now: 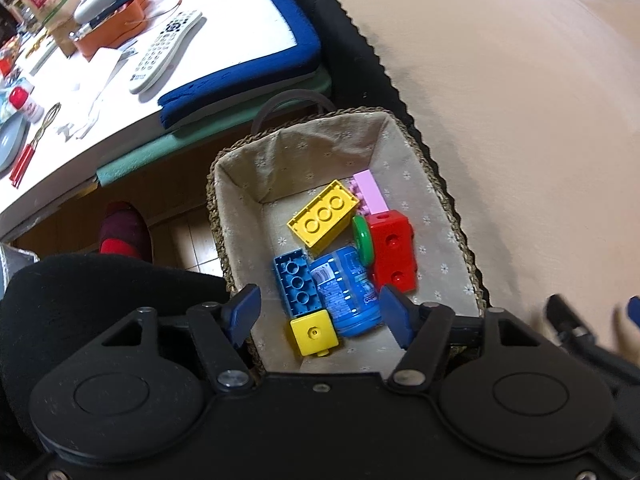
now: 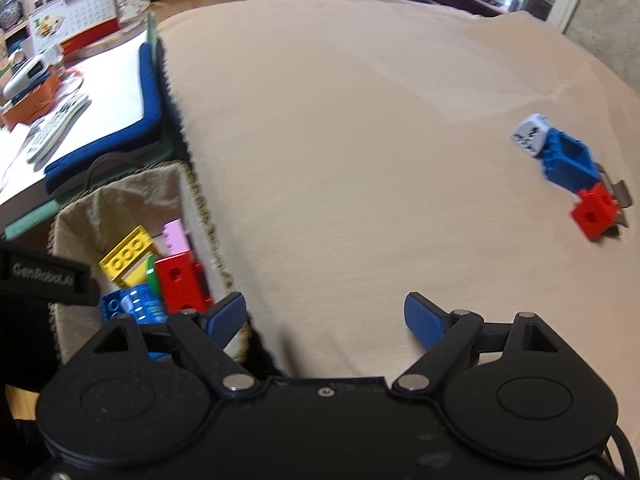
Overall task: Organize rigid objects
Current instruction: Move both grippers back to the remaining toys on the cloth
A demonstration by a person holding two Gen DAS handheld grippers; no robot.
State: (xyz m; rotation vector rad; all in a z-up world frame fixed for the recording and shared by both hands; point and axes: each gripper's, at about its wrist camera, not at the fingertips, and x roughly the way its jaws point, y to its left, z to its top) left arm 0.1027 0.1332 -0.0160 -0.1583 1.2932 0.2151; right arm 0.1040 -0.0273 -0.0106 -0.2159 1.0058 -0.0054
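A woven basket (image 1: 248,184) with a cloth liner holds a yellow brick (image 1: 322,214), a pink brick (image 1: 370,192), a red block (image 1: 394,250), a green disc (image 1: 363,240), a blue brick (image 1: 295,282), a blue bottle (image 1: 348,292) and a small yellow cube (image 1: 314,332). My left gripper (image 1: 320,316) is open and empty just above the basket. My right gripper (image 2: 326,320) is open and empty over the beige cloth, right of the basket (image 2: 80,208). A white die (image 2: 530,134), a blue block (image 2: 568,162) and a red block (image 2: 594,216) lie on the cloth at far right.
A white table (image 1: 120,120) with a remote (image 1: 164,52), an orange box (image 1: 116,28) and clutter stands left of the basket. A blue-edged cushion (image 1: 248,76) lies at its end. The beige cloth surface (image 2: 360,140) spreads wide to the right. A metal clip (image 2: 620,196) lies by the red block.
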